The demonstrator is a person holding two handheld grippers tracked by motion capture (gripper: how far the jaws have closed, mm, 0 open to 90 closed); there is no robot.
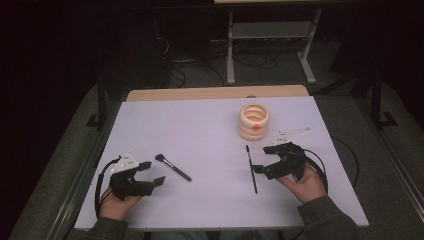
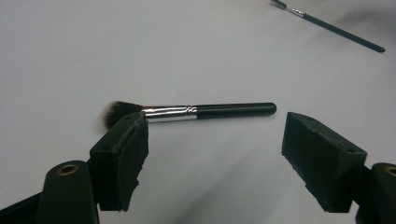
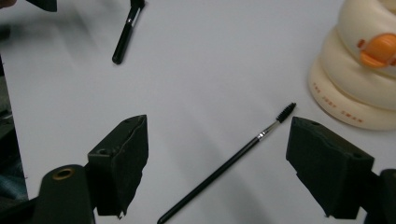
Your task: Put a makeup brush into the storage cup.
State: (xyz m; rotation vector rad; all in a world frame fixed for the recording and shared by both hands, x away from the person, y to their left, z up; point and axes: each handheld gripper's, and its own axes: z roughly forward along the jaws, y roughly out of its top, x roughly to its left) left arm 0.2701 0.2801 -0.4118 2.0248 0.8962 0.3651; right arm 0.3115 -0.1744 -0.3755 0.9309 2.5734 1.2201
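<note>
On the white table [image 1: 200, 125] both grippers gape wide — left gripper [image 1: 152, 172] near the makeup brush [image 1: 172, 167], right gripper [image 1: 261, 159] beside the thin spoolie [image 1: 251, 168]. We should straddle each handle squarely — then close.

Between the spread fingers [image 3: 119, 165] of the right gripper [image 3: 224, 172] a thin black spoolie wand [image 3: 229, 163] lies slantwise on the white desk [image 3: 210, 60], a cream ringed holder [image 3: 359, 79] beyond the right finger, a short brush [image 3: 125, 35] far ahead.
</note>
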